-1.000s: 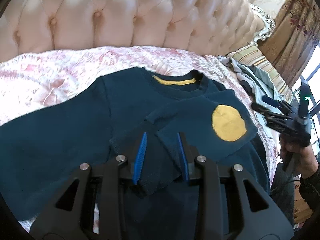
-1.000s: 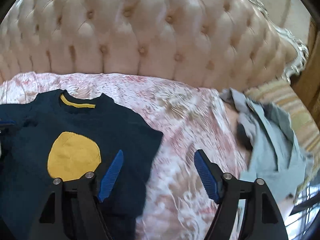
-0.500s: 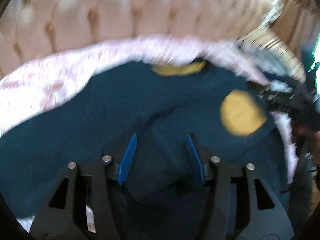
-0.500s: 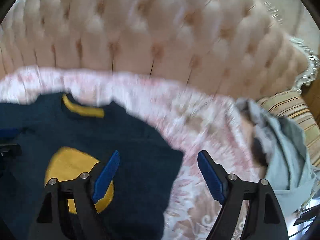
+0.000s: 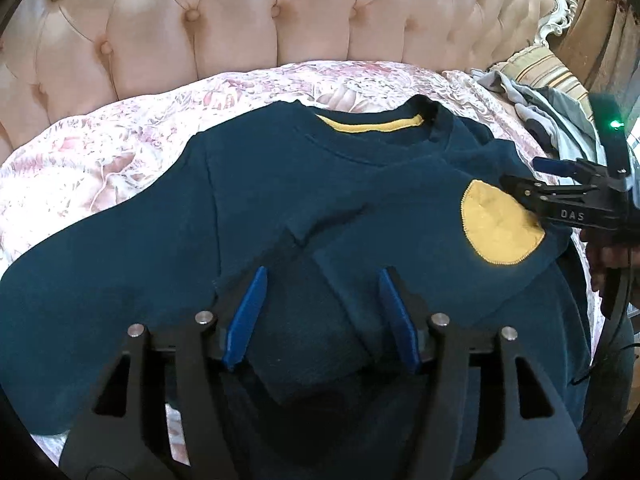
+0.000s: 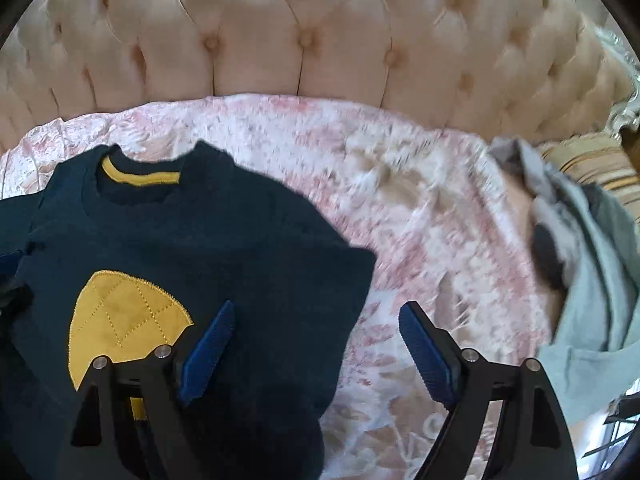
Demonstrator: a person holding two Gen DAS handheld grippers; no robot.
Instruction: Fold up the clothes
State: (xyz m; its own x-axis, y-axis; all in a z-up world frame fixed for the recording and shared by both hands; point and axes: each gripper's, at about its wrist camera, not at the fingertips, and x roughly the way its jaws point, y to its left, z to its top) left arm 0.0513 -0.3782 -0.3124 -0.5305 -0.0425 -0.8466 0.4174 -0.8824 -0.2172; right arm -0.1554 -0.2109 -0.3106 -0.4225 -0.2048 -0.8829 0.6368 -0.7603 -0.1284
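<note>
A navy sweater (image 5: 280, 200) lies spread on a pink floral bedspread (image 5: 100, 152), its neck with the yellow inner band (image 5: 372, 127) towards the far side, where a tufted cream headboard (image 5: 200, 24) rises. On the left, one sleeve runs out flat across the bedspread towards the near left edge. Towards the middle, the other sleeve is folded in over the chest, and its cuff end lies near, between the blue pads of the left gripper (image 5: 320, 316). That gripper's jaws are opening; the pads stand off the cloth on both sides, with the sleeve end lying loose between them.

Further right, a yellow elbow patch (image 6: 120, 320) shows on the folded sleeve. The right gripper (image 6: 316, 344) hangs over the sweater's right edge, tipped steeply down; its jaws are opening and already stand wide. Its left pad sits over the dark fabric just beside the patch, its right pad over bare bedspread, and nothing is pinched between them. From the left wrist view this same gripper reaches in from the right above the patch, with the person's hand (image 5: 604, 256) behind it.

At the far right, well apart from the sweater, a heap of grey and pale blue clothes (image 6: 592, 264) rests on the bed, with a striped cushion (image 6: 596, 168) behind it against the carved end of the headboard.
</note>
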